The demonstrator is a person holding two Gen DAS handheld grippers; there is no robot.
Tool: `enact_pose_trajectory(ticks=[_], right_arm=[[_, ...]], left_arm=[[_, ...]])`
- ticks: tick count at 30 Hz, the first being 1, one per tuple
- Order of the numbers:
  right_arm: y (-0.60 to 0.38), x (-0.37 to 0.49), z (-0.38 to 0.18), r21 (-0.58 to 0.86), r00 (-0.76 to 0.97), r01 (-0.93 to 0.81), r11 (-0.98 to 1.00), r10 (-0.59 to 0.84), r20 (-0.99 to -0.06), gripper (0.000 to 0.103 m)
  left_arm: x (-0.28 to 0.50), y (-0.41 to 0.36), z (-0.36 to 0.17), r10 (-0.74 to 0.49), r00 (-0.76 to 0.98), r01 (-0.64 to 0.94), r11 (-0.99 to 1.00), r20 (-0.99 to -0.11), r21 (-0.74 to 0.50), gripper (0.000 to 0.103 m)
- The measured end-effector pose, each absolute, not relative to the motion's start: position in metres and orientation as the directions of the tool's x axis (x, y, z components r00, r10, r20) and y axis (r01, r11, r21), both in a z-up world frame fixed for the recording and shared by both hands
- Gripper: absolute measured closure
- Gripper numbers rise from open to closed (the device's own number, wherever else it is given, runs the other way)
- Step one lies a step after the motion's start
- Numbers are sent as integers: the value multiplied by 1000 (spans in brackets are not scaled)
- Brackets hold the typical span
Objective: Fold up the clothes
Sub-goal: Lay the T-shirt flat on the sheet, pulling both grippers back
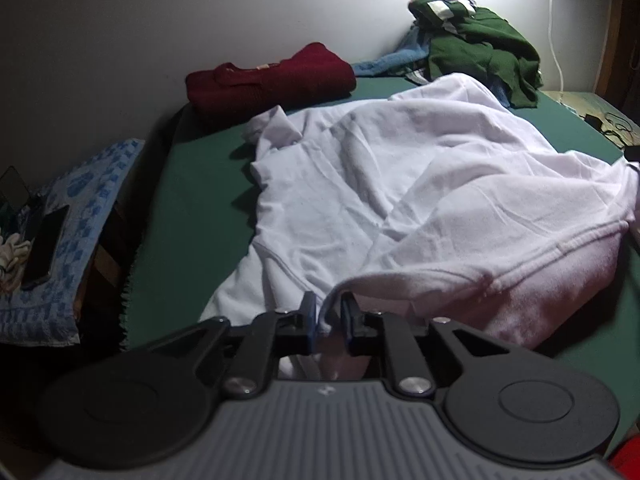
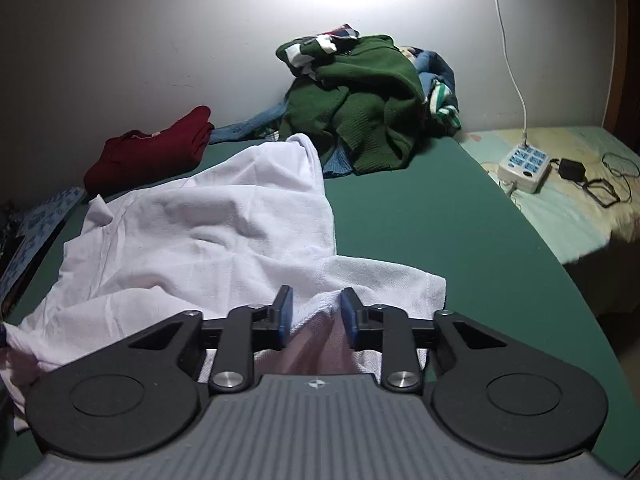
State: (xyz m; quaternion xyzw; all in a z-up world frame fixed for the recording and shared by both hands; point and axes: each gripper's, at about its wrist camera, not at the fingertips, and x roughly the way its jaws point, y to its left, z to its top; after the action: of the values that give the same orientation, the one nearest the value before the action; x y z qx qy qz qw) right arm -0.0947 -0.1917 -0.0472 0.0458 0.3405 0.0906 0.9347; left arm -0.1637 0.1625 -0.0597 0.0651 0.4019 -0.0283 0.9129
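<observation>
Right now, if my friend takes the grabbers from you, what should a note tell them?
Left gripper: slightly open, white shirt edge between the pads.
Right gripper: open, shirt fabric between the pads, not pinched.
The shirt lies crumpled on the green table.
Done: red garment folded by the wall.
Left: fold the white shirt, then the green pile.

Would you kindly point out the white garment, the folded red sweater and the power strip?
white garment [image 2: 208, 236]: right wrist view, middle of its spread cloth.
folded red sweater [image 1: 272, 76]: left wrist view, its top face.
power strip [image 2: 524, 166]: right wrist view, its socket face.
</observation>
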Motion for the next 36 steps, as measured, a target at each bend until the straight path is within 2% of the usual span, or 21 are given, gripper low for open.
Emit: enact_pose_trajectory(ticks=[1, 4, 5, 8, 9, 11, 13, 16, 18, 23, 24, 25, 26, 27, 28, 29, 30, 31, 33, 36], right_arm=[[-192, -101, -43, 136, 753, -165, 977, 214, -623, 55], [-194, -121, -33, 157, 709, -277, 948, 312, -632, 55], [-194, -128, -31, 175, 683, -320, 931, 355, -639, 55], [-185, -140, -43, 262, 551, -410, 873, 466, -692, 54], [-179, -140, -52, 263, 527, -409, 874, 461, -714, 53], [-167, -137, -70, 266, 508, -373, 889, 436, -743, 53], [-162, -130, -81, 322, 507, -292, 901, 431, -746, 53], [-160, -125, -86, 392, 506, -239, 888, 459, -730, 43], [-157, -122, -86, 416, 512, -223, 882, 469, -719, 37], [-162, -111, -89, 520, 537, -102, 848, 487, -689, 34], [-163, -107, -91, 529, 542, -59, 846, 473, -695, 34], [-164, -104, -93, 529, 549, -24, 848, 453, -702, 34], [-165, -102, -94, 532, 565, -10, 847, 444, -696, 35], [-167, -101, -95, 536, 581, 4, 844, 434, -689, 37], [-168, -100, -96, 533, 592, 13, 846, 423, -686, 48], [-166, -99, -95, 510, 591, 5, 860, 409, -695, 68], [-164, -99, -94, 487, 589, -7, 873, 397, -704, 79], [-164, -100, -94, 466, 585, -30, 884, 394, -709, 88], [-163, -107, -90, 441, 593, -63, 895, 390, -705, 91], [-164, -119, -82, 427, 595, -116, 897, 407, -693, 93]], left_arm=[[-171, 164, -59, -22, 671, 131, 987, -741, 89, 87], [-197, 171, -49, -100, 649, 208, 977, -754, 49, 79], [-206, 173, -45, -127, 639, 233, 972, -758, 33, 71], [-222, 171, -38, -229, 621, 282, 958, -750, -58, 67], [-225, 169, -37, -262, 615, 293, 952, -744, -92, 59], [-222, 159, -44, -314, 601, 300, 941, -735, -156, 46], [-213, 144, -52, -332, 594, 286, 938, -733, -193, 46], [-195, 133, -63, -352, 593, 234, 936, -724, -263, 43], [-184, 132, -66, -353, 603, 185, 934, -716, -305, 33], [-160, 151, -66, -345, 631, 51, 912, -695, -406, 18], [-154, 155, -67, -336, 632, 22, 908, -698, -418, 18], [-149, 158, -70, -321, 625, -5, 910, -712, -414, 21], [-145, 160, -72, -305, 626, -23, 913, -718, -407, 31], [-142, 162, -73, -289, 626, -41, 915, -724, -400, 47], [-141, 163, -74, -275, 631, -45, 921, -726, -388, 56], [-142, 163, -74, -269, 633, -39, 925, -726, -377, 71], [-143, 163, -74, -263, 636, -33, 930, -726, -366, 83], [-146, 162, -73, -262, 639, -25, 933, -723, -360, 86], [-153, 160, -71, -255, 646, -11, 940, -720, -342, 102], [-167, 157, -66, -259, 650, 10, 943, -714, -333, 103]])
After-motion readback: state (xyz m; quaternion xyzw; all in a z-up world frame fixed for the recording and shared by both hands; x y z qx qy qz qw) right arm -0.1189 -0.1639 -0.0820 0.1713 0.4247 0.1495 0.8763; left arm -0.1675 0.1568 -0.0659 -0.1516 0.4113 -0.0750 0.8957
